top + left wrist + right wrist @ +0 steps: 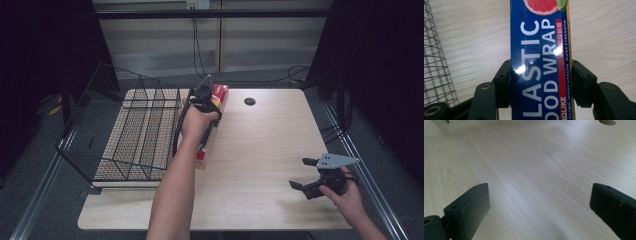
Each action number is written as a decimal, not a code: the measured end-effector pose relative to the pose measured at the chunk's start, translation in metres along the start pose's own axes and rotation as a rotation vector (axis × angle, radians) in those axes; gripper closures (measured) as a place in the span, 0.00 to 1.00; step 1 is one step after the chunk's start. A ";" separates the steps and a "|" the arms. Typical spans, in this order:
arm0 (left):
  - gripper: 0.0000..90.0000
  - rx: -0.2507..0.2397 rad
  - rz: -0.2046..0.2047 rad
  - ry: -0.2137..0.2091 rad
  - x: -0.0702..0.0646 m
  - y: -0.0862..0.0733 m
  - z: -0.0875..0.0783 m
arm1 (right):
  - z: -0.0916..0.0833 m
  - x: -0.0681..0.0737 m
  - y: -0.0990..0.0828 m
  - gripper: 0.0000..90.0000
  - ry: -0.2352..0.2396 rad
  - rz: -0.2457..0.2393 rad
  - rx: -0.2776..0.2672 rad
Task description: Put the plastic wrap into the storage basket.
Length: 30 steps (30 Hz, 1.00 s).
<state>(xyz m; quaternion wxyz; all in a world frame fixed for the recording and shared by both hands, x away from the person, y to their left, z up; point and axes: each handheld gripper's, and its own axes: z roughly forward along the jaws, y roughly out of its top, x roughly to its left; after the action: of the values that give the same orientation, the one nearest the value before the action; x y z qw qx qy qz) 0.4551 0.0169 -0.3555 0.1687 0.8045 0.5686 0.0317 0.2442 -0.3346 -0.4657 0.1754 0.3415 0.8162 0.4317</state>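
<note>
A long blue box of plastic food wrap (540, 60), printed with a grapefruit picture, is clamped between both black jaws of my left gripper (541, 80). In the high view the left gripper (202, 100) holds this box (218, 97) above the table near its middle back, just right of the wire basket (127, 132). My right gripper (303, 174) hovers low over the table's front right, jaws wide apart and empty. In the right gripper view its fingertips (469, 207) frame bare wood.
The black wire basket stands on the table's left side; its mesh (434, 62) appears beside the box in the left gripper view. A round cable hole (249, 101) lies in the tabletop at the back. Cables trail on the floor behind the table.
</note>
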 end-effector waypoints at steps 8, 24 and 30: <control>0.49 -0.003 -0.018 0.007 0.005 0.000 -0.016 | 0.000 0.000 0.000 0.03 -0.006 0.000 0.001; 0.49 -0.002 -0.056 0.025 0.018 -0.001 -0.044 | 0.000 0.000 0.001 0.03 -0.007 -0.003 0.000; 0.49 -0.001 -0.063 0.020 0.024 -0.002 -0.053 | 0.000 0.000 0.001 0.03 -0.007 -0.003 -0.004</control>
<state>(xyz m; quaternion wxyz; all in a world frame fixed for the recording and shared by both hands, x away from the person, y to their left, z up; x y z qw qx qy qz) 0.4488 0.0527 -0.3093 0.1642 0.7857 0.5955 0.0346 0.2443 -0.3342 -0.4647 0.1798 0.3416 0.8151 0.4320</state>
